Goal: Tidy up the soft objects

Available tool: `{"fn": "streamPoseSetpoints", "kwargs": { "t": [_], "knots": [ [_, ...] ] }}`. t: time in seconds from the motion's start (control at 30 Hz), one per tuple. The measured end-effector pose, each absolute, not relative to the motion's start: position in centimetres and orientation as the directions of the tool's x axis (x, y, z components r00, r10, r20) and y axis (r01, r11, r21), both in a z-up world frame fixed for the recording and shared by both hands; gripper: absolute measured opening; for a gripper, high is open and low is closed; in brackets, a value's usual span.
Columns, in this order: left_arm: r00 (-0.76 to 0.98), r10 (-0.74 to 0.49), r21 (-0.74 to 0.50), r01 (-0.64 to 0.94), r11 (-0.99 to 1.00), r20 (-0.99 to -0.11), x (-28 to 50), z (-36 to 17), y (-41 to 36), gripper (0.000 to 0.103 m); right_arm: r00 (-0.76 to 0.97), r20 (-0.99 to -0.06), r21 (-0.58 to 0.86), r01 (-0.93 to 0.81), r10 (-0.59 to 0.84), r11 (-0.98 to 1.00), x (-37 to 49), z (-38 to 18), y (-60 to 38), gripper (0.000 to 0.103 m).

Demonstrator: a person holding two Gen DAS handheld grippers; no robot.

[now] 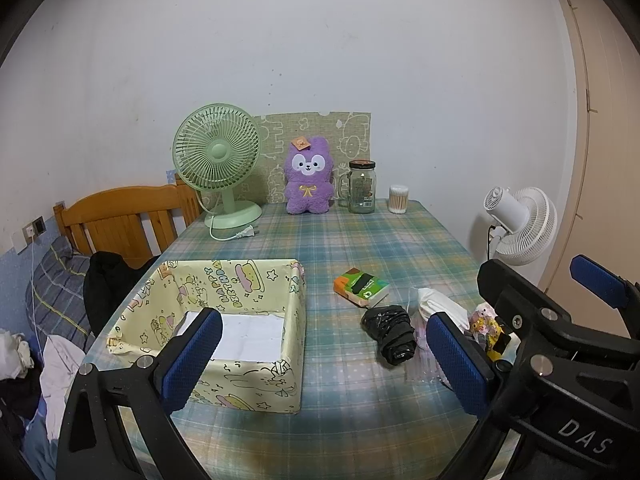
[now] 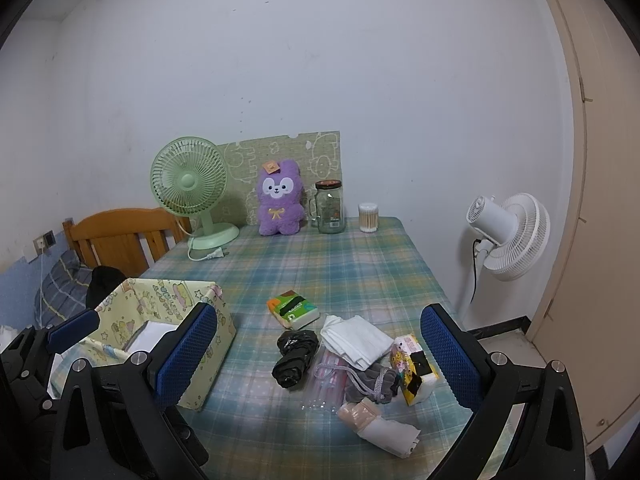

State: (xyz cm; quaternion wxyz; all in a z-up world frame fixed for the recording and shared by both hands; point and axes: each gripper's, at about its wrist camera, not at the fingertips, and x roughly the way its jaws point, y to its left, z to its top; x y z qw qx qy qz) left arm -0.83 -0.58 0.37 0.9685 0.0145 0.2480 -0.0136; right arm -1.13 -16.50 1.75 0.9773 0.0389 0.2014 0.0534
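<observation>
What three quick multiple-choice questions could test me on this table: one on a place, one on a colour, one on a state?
1. Where does the plush sit?
A. in the box
B. at the table's far edge, between the green fan and the jar
C. on the floor

2. What colour is the crumpled bag?
A. black
B. red
C. white

3. How is the right claw?
A. shut on the bag
B. shut on nothing
C. open

Key: B, it stands between green fan and jar; A, it is shiny black; C, its fingers stand wide apart, holding nothing.
</observation>
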Motion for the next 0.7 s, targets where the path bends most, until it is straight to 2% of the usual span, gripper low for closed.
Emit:
{"fn": "streamPoseSetpoints", "kwargs": {
  "t": [0.53, 0.7],
  "knots": [
    [0.883, -0.026, 0.027, 0.044, 0.999, -0.468, -0.8, 0.1, -1.7, 0.103, 0.909, -0.394, 0.103, -0.099, 0.132, 0.990, -1.0, 1.6, -17.0, 0.103],
    [0.874, -0.058, 0.007, 0.070, 0.997, -0.483, -0.2, -0.6, -2.4, 0.099, 0.910, -0.399, 0.084, -0.080, 0.107, 0.993, -0.4, 1.3, -17.6, 0.103]
  ]
}}
